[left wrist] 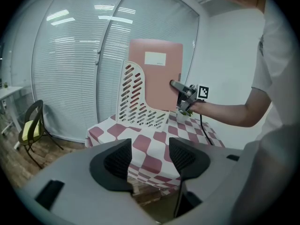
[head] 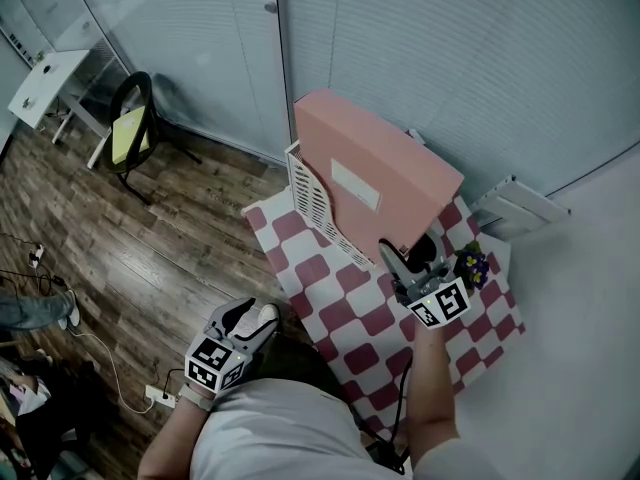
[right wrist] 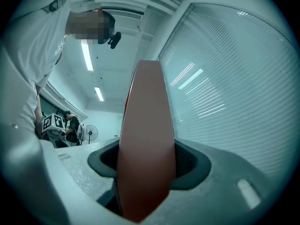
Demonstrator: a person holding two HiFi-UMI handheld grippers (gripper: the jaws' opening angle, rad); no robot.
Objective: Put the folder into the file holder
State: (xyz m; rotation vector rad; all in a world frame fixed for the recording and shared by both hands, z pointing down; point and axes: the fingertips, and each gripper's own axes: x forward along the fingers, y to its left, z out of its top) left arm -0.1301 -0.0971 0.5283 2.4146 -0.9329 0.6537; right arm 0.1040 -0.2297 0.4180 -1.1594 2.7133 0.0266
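Grips the thick pink cardboard folder (head: 370,168) upright in the right gripper (head: 398,258), jaws wide on its near edge, against the white slotted plastic file holder (head: 315,203). Holds the left gripper (head: 250,318) gaping, empty (near left). Risks tipping: tall folder, one-edge hold.

Desk (head: 340,298) covered by red-and-white checked cloth. Small potted plant (head: 472,265) with purple and yellow flowers near its right edge. Wood floor (head: 150,258); black chair (head: 130,128) with yellow seat, white table (head: 45,83) beyond it. Power strip (head: 160,396) with cable on floor. Blinds (head: 450,58) behind glass wall. Standing fan (right wrist: 91,134), ceiling strip lights (right wrist: 87,55).
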